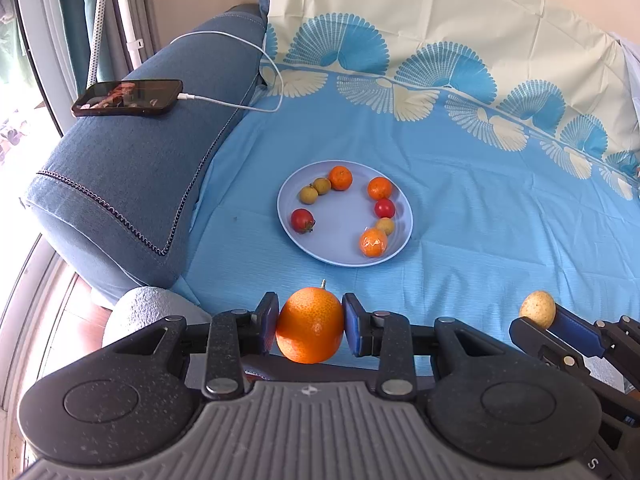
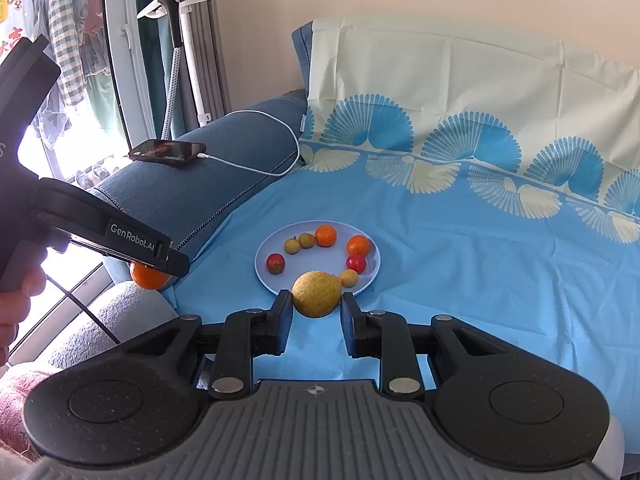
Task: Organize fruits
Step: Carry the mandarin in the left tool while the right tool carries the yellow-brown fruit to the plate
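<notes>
Orange [image 1: 310, 326] clamped between pads of left gripper [image 1: 310, 328], held above blue sheet [image 1: 480, 220], near side of plate [image 1: 288, 204]. Yellow-brown fruit [image 2: 317, 293] pinched at fingertips of right gripper [image 2: 316, 308], just before plate rim. Plate holds three small oranges, two red fruits, three tan fruits in loose ring. Phone [image 1: 128, 98] with white cable [image 1: 240, 40] rests on sofa armrest [image 1: 132, 184].

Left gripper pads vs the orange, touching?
Touching. The left wrist view shows both blue pads of the left gripper pressed flush against the sides of the orange, with no gap on either side; the fruit sits clamped between them.
</notes>
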The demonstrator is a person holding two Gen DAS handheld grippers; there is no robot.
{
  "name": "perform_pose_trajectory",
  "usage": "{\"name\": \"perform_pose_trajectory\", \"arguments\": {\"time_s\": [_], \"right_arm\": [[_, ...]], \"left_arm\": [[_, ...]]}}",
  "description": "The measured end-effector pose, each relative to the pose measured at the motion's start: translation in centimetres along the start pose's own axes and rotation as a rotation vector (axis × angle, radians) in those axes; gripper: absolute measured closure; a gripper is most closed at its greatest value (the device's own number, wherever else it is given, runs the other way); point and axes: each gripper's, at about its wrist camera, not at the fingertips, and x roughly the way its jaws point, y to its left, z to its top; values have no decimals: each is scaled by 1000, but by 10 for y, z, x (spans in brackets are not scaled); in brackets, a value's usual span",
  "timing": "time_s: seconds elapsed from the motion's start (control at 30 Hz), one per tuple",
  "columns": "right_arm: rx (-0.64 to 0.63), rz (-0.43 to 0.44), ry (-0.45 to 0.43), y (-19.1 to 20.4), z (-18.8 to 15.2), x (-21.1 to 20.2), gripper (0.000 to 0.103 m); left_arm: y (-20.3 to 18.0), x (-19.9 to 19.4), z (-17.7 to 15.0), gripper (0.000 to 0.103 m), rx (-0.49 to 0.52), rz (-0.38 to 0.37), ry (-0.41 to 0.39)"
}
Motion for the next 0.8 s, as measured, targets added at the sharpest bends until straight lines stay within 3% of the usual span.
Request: {"name": "perform_pose_trajectory", "arguments": {"time_s": [0.8], "right_arm": [[17, -10, 78, -3, 7, 40, 76]], "left_arm": [[15, 38, 25, 65, -38, 18, 53]]}}
